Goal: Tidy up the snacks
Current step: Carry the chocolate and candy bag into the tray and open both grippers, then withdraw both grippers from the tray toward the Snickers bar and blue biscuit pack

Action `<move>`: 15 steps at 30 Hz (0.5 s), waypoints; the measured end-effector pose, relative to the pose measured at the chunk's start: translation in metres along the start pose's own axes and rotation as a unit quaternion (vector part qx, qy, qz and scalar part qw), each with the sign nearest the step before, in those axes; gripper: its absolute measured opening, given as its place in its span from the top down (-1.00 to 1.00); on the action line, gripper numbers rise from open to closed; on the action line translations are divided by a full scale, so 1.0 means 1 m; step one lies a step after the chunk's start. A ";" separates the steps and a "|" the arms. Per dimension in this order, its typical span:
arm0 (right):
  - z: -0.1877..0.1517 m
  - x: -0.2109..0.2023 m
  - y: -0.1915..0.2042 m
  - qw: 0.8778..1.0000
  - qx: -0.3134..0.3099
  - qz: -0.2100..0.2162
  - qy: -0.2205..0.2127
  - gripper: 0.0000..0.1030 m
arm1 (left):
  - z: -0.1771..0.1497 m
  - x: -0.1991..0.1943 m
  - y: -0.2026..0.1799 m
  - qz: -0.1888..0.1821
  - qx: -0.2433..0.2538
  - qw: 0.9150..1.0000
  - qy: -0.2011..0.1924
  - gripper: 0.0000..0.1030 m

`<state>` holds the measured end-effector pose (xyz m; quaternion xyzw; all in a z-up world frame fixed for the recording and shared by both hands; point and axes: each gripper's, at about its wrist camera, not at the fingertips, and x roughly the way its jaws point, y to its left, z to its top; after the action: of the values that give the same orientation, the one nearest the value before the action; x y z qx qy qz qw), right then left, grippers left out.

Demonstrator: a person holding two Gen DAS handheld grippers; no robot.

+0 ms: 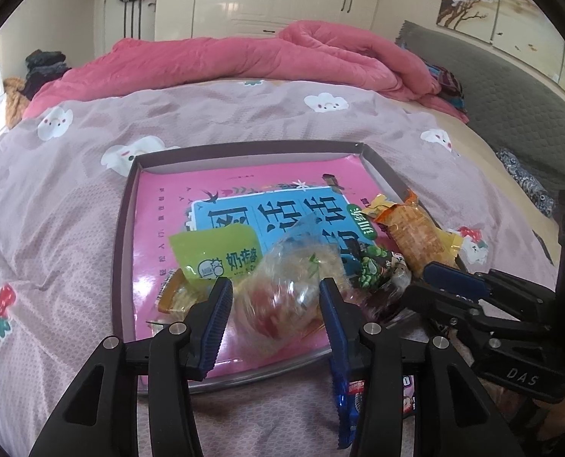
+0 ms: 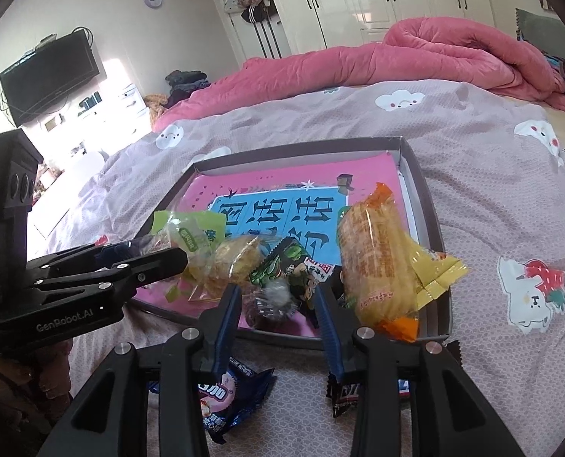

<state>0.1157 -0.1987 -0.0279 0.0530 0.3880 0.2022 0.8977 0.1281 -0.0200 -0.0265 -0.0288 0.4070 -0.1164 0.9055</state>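
Observation:
A shallow grey box (image 1: 124, 228) with a pink book inside lies on the bed; it also shows in the right wrist view (image 2: 427, 190). Several snacks lie in its near part: a green milk-candy pack (image 1: 221, 251), a clear-wrapped cake (image 1: 290, 285), a green pea pack (image 1: 377, 266), an orange-yellow biscuit pack (image 1: 415, 228). My left gripper (image 1: 276, 297) is open around the clear-wrapped cake, apart from it. My right gripper (image 2: 278, 301) is open over the box's near edge, with the pea pack (image 2: 290, 266) and biscuit pack (image 2: 377, 266) just ahead.
A blue cookie pack (image 2: 225, 396) and a dark snack bar (image 2: 343, 392) lie on the bedspread in front of the box. A pink quilt (image 1: 244, 61) is bunched at the far side of the bed. Wardrobes stand behind.

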 end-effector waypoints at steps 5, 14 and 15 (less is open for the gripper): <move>0.002 -0.016 -0.005 1.000 0.012 0.003 -0.023 0.15 | 0.000 0.000 0.004 0.005 -0.007 1.000 0.003 -0.08; -0.003 -0.044 -0.038 0.995 0.090 -0.014 -0.042 -0.05 | 0.001 -0.016 0.009 -0.003 -0.016 1.000 -0.007 -0.33; -0.004 -0.047 -0.040 0.994 0.094 -0.019 -0.045 -0.09 | 0.001 -0.018 0.009 -0.003 -0.015 1.000 -0.009 -0.35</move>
<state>0.0971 -0.2543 -0.0089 0.1384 0.3654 0.1452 0.9090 0.1189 -0.0074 -0.0141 -0.0452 0.4007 -0.1129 0.9081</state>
